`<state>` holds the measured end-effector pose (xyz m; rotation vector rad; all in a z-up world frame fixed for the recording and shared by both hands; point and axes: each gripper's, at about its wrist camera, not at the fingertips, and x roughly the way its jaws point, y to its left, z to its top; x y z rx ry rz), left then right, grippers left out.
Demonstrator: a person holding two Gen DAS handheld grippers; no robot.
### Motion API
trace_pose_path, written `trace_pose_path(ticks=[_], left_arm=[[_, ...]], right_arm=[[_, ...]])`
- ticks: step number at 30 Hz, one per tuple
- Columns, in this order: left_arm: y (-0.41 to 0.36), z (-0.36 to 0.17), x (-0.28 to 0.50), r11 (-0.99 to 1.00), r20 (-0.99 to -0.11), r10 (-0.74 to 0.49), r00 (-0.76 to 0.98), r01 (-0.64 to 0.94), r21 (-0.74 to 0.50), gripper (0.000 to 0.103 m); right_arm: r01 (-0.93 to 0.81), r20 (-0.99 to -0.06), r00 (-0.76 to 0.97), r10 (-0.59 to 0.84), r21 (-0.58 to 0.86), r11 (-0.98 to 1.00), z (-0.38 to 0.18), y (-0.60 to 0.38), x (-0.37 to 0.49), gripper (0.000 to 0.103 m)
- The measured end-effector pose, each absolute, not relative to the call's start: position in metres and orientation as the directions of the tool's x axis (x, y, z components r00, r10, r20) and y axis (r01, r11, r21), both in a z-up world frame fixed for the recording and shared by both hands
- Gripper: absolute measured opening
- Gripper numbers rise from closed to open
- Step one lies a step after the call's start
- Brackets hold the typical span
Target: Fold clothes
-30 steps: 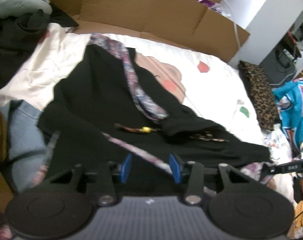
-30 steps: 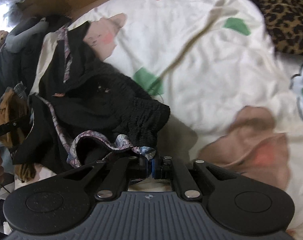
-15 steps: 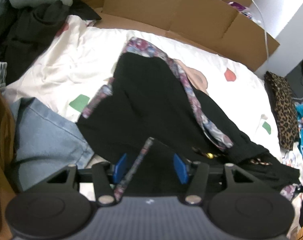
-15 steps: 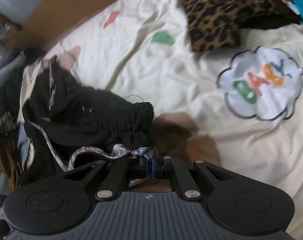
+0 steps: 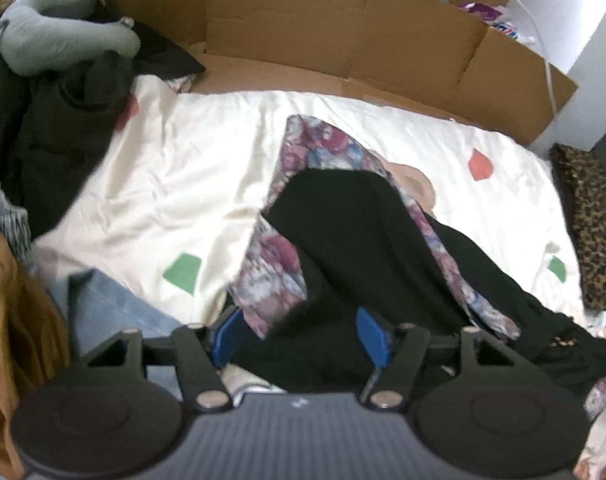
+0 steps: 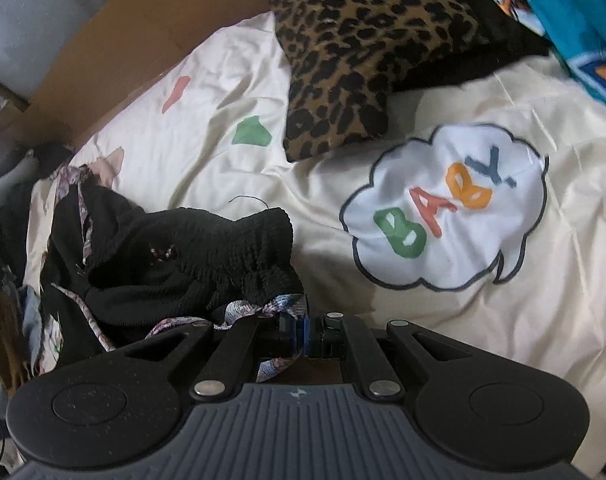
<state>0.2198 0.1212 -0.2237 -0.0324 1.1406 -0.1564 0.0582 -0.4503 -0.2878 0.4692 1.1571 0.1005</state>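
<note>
At the bottom of both views my own gripper bodies cover much of the picture, so the near edge of the black garment (image 5: 355, 240) is hidden from me. My left gripper (image 5: 301, 336) has its blue pads wide apart, and the black cloth with its floral lining (image 5: 271, 272) lies between them; I cannot tell if the pads touch it. My right gripper (image 6: 301, 334) has its jaws pressed together on the floral trim (image 6: 263, 308) of the same garment, which in that view makes a crumpled heap at the centre left of the frame. The garment lies on a cream bedsheet (image 5: 175, 184) with coloured patches, stretching from the middle of the left view toward the lower right, where it goes out of the frame. In the right view a white cloud print (image 6: 443, 208) with the word BABY sits on the sheet at the right of the centre. A leopard-print cushion (image 6: 355, 52) lies in the upper middle, and a turquoise cloth (image 6: 575, 8) is cut off at the upper right corner. In the left view, a cardboard wall (image 5: 343, 40) stands behind the bed, dark clothes (image 5: 63, 128) are piled at the upper left, and blue denim (image 5: 115, 312) and a brown cloth (image 5: 11, 320) are partly cut off at the lower left.
</note>
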Motion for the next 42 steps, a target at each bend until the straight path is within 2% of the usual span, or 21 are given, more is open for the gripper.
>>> trace_pose_path(ticks=[2, 11, 14, 17, 21, 25, 26, 28, 32, 36, 42], left_arm=[[0.118, -0.229, 0.228, 0.989, -0.897, -0.140, 0.420, 0.101, -0.107, 0.074], [0.107, -0.275, 0.252, 0.977, -0.856, -0.207, 0.473, 0.061, -0.203, 0.075], [0.106, -0.291, 0.261, 0.981, -0.870, -0.188, 0.455, 0.049, -0.186, 0.075], [0.116, -0.306, 0.265, 0.980, -0.872, -0.178, 0.457, 0.000, -0.200, 0.080], [0.122, -0.324, 0.268, 0.992, -0.894, -0.106, 0.435, -0.011, -0.123, 0.081], [0.127, -0.338, 0.268, 0.992, -0.904, -0.105, 0.414, -0.021, -0.124, 0.083], [0.127, -0.341, 0.268, 0.991, -0.906, -0.108, 0.410, -0.023, -0.128, 0.080], [0.127, -0.345, 0.269, 0.989, -0.905, -0.123, 0.406, -0.022, -0.144, 0.064], [0.123, -0.341, 0.263, 0.983, -0.900, -0.177, 0.397, 0.035, -0.178, 0.018], [0.132, -0.329, 0.247, 0.965, -0.889, -0.260, 0.376, 0.058, -0.257, 0.012], [0.150, -0.305, 0.206, 0.945, -0.871, -0.324, 0.369, 0.076, -0.320, 0.011]], right_arm=[[0.161, -0.853, 0.413, 0.320, 0.414, 0.896, -0.290, -0.450, 0.058, 0.001], [0.157, -0.839, 0.424, 0.342, 0.440, 0.884, -0.299, -0.450, 0.057, 0.001], [0.156, -0.844, 0.417, 0.336, 0.431, 0.889, -0.300, -0.448, 0.058, 0.001], [0.158, -0.842, 0.420, 0.337, 0.434, 0.887, -0.299, -0.446, 0.058, 0.001], [0.154, -0.846, 0.416, 0.334, 0.427, 0.891, -0.299, -0.444, 0.057, 0.001], [0.166, -0.848, 0.414, 0.329, 0.426, 0.889, -0.301, -0.443, 0.058, 0.001], [0.168, -0.850, 0.413, 0.328, 0.425, 0.889, -0.301, -0.443, 0.058, 0.001], [0.173, -0.852, 0.411, 0.324, 0.422, 0.890, -0.303, -0.442, 0.058, 0.001], [0.176, -0.853, 0.410, 0.321, 0.420, 0.890, -0.303, -0.440, 0.059, 0.001], [0.168, -0.851, 0.413, 0.325, 0.421, 0.891, -0.302, -0.441, 0.058, 0.001], [0.148, -0.847, 0.416, 0.332, 0.424, 0.894, -0.300, -0.442, 0.057, 0.001]])
